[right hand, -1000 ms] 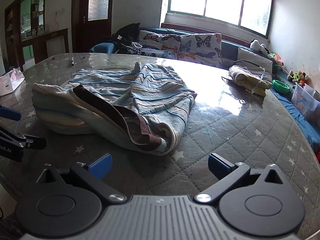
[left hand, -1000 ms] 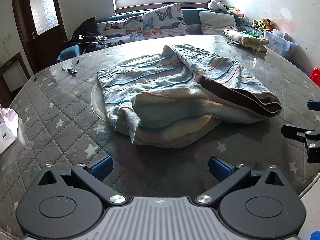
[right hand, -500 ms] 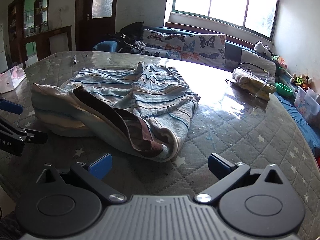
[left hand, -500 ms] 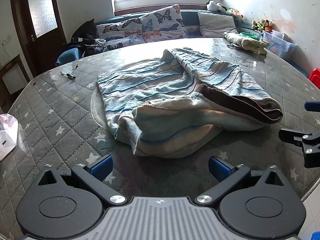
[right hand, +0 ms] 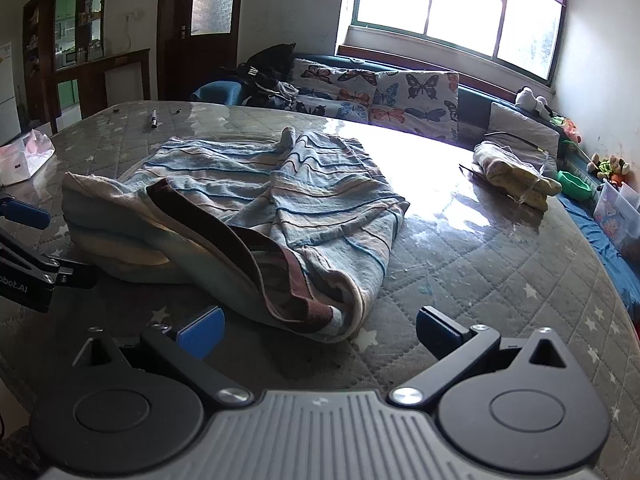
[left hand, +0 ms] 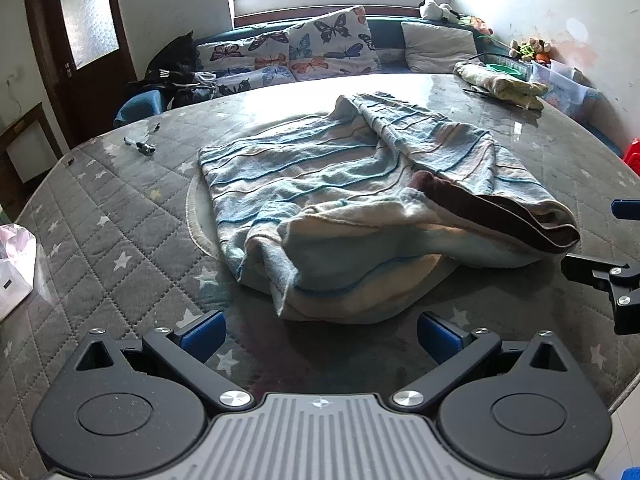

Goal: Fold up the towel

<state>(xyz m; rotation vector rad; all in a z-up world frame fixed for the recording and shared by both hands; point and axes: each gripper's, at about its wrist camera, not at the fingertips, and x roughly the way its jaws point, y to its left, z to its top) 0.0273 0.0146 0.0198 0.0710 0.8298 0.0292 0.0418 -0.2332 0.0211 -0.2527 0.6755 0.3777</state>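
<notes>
A blue and beige striped towel point(left hand: 360, 196) with a brown border lies crumpled and loosely doubled over in the middle of the round table point(left hand: 100, 240). In the right wrist view the same towel point(right hand: 280, 208) shows its brown edge turned toward me. My left gripper point(left hand: 320, 334) stands open just short of the towel's near fold, nothing between its blue pads. My right gripper point(right hand: 318, 330) is open too, its pads either side of the towel's near corner without touching. Each gripper appears at the edge of the other's view.
The table carries a grey quilted star-print cover under glass. A second folded cloth point(left hand: 500, 82) lies at the far right, a pen point(left hand: 138, 145) at the far left, a white bag point(left hand: 14, 268) at the left edge. A sofa with butterfly cushions point(left hand: 304, 48) stands behind.
Both grippers have crept a little closer to the towel and stayed open. The towel has not moved.
</notes>
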